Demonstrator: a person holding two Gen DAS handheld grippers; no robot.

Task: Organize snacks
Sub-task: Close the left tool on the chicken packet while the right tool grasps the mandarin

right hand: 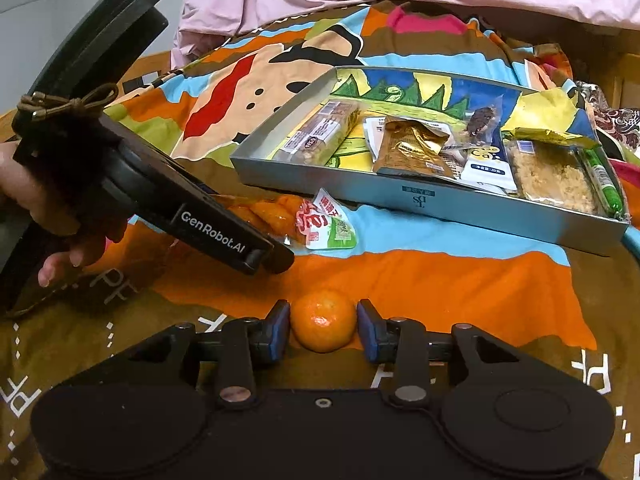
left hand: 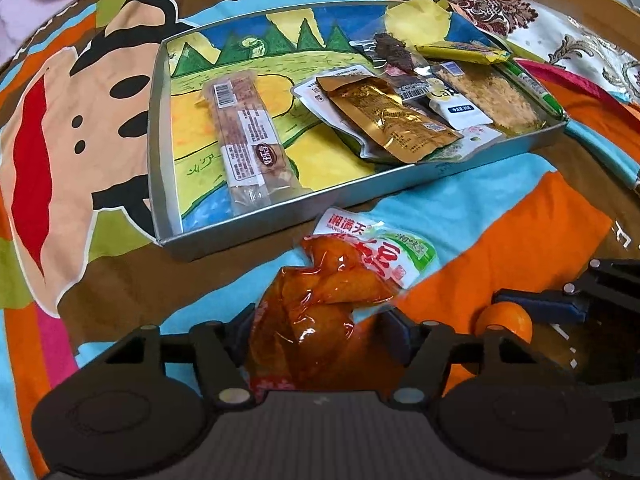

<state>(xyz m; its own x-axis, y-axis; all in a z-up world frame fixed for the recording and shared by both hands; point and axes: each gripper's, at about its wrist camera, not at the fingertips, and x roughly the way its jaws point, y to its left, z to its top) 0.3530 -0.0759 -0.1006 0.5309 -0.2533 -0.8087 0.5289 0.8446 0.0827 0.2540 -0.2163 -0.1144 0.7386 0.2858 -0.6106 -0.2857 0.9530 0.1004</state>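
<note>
Gripping hand [right hand: 28,200], right view only

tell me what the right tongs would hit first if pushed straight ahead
The mandarin, already sitting between the right tongs. Beyond it lies bare blanket, then probably the near wall of the metal tray, though depth is hard to judge.

The bed is covered by a bright cartoon-print blanket [right hand: 400,280]. Lying directly on the blanket: 1 shallow grey tray [right hand: 460,216], 1 orange snack pouch [left hand: 340,280] just beside the tray's near wall, and 1 mandarin [right hand: 323,320].
</note>
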